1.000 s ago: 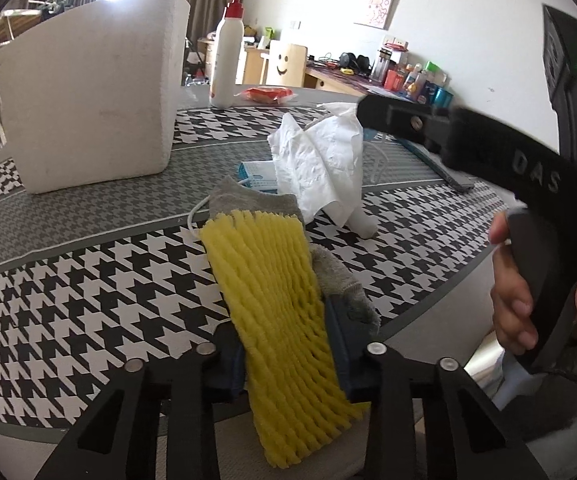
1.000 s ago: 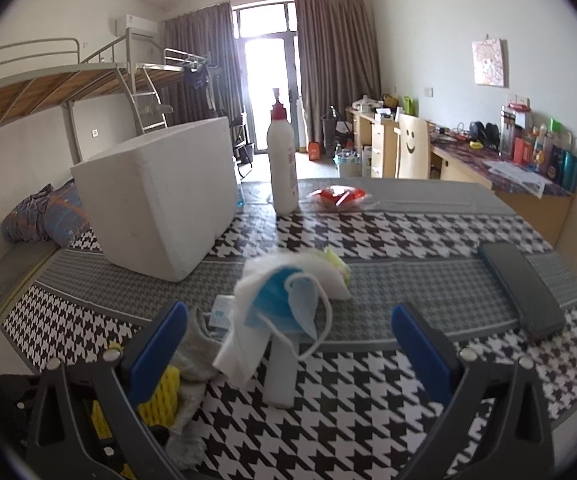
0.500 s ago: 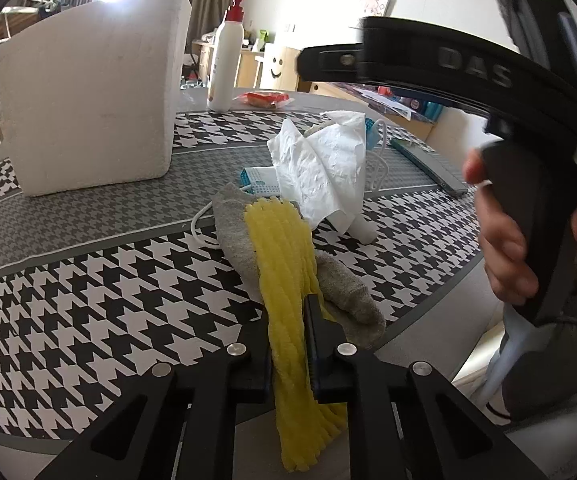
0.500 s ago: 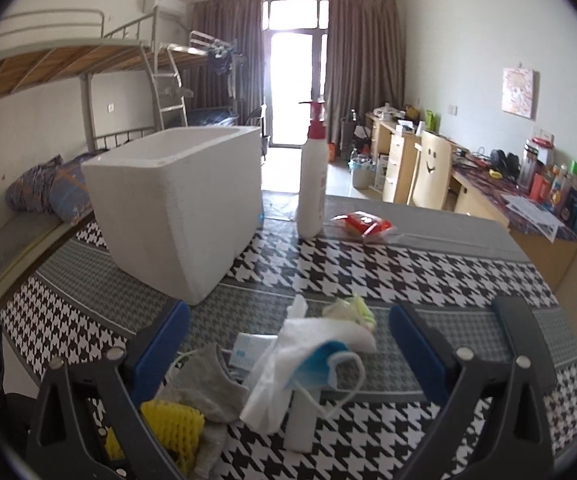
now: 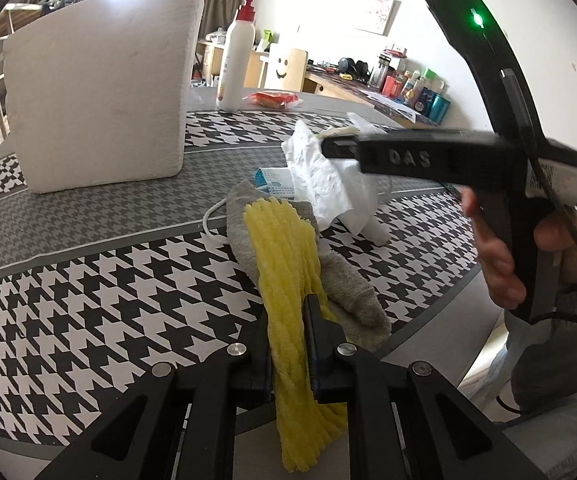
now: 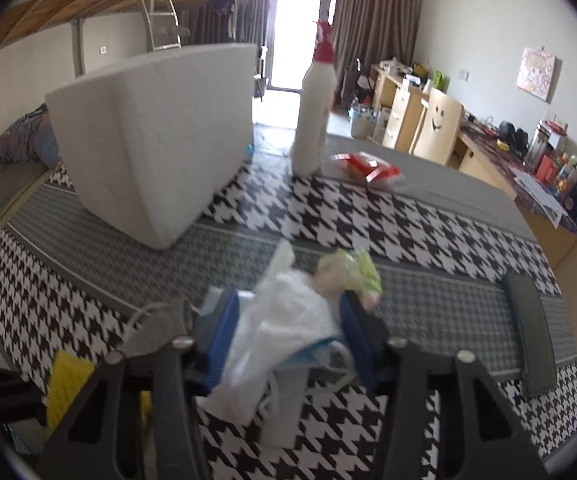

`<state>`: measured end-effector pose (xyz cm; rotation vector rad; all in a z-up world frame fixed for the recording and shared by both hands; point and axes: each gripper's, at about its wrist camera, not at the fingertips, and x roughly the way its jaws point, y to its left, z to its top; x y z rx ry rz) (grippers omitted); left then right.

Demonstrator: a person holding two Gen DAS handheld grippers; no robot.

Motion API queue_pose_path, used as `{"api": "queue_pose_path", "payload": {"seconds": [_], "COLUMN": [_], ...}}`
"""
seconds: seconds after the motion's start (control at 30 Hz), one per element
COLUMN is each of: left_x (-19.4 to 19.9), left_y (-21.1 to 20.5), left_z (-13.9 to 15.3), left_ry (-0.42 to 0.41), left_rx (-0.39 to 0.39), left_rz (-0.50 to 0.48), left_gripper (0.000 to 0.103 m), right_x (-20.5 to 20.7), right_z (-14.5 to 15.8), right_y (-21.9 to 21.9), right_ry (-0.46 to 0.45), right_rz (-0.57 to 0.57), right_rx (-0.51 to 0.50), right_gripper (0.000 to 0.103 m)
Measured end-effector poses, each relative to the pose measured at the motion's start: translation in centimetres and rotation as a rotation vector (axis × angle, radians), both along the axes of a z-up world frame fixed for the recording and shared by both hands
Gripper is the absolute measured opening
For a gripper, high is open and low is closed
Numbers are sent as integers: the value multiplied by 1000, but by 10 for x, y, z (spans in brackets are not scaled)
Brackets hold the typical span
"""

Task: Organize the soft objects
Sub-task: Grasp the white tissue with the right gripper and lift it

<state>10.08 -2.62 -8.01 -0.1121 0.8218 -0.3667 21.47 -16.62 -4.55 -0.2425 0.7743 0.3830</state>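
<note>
Since the earlier frames, the right hand-held gripper (image 6: 284, 320) has descended over the white tissue bundle (image 6: 288, 320) and its jaws have just been closing, with the bundle between the blue pads; contact is too blurred to confirm, so the jaws read as not yet clamped. Meanwhile the left hand-held gripper (image 5: 288, 332) has squeezed shut on the yellow foam net (image 5: 284, 280), which now stands bunched into a narrow strip between its pads. Taking the white foam box (image 5: 100, 88) as landmark: the foam net lies in front of the box at the near edge of the desk (image 5: 88, 280), resting on a grey sock (image 5: 340, 284); the tissue bundle sits just beyond the sock, to the right of the box, with a blue face mask (image 6: 308, 354) under it and a yellow-green scrap (image 6: 352, 268) touching its far side. All these items are judged light, limp and compressible; grip each at mid-body, since an edge hold may tear tissue or let foam slip. Beside the box stand a pump bottle (image 5: 236, 52) and a red packet (image 5: 272, 98), well clear of both hand-held grippers. A dark flat case (image 6: 528, 332) lies far right of the box. The mask's ear loops may snag when the bundle is lifted.
</note>
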Motion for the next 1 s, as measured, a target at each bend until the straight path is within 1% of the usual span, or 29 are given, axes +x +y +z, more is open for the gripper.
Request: {"api": "queue_pose_path", "payload": {"seconds": [0.07, 0.13, 0.17, 0.3, 0.4, 0.57, 0.7, 0.8, 0.87, 1.0], "left_x": [0, 1, 1, 2, 3, 3, 2, 0, 0, -1], "left_y": [1, 0, 0, -2, -4, -3, -2, 0, 1, -1], "left_z": [0, 0, 0, 1, 2, 1, 1, 2, 2, 3], "left_ry": [-1, -1, -1, -2, -4, -5, -7, -9, -8, -12], "left_rx": [2, 5, 6, 14, 22, 21, 23, 23, 23, 28], "left_rz": [0, 0, -1, -2, -3, -2, 0, 4, 5, 1], "left_gripper": [13, 13, 13, 13, 13, 13, 13, 13, 13, 13], "right_x": [-1, -3, -4, -10, -13, -21, -24, -24, -21, -20], "right_z": [-4, -7, -7, -3, 4, 26, 40, 40, 38, 29], "right_y": [-7, -14, -17, -34, -39, -41, -45, -46, -50, -51], "right_ry": [15, 27, 29, 23, 9, -41, -49, -78, -67, -85], "right_rz": [-14, -19, -22, -45, -49, -35, -8, -40, -48, -67], "right_rx": [-7, -5, 0, 46, 78, 132, 226, 195, 199, 150], "right_gripper": [38, 32, 27, 20, 19, 19, 19, 19, 19, 19]}}
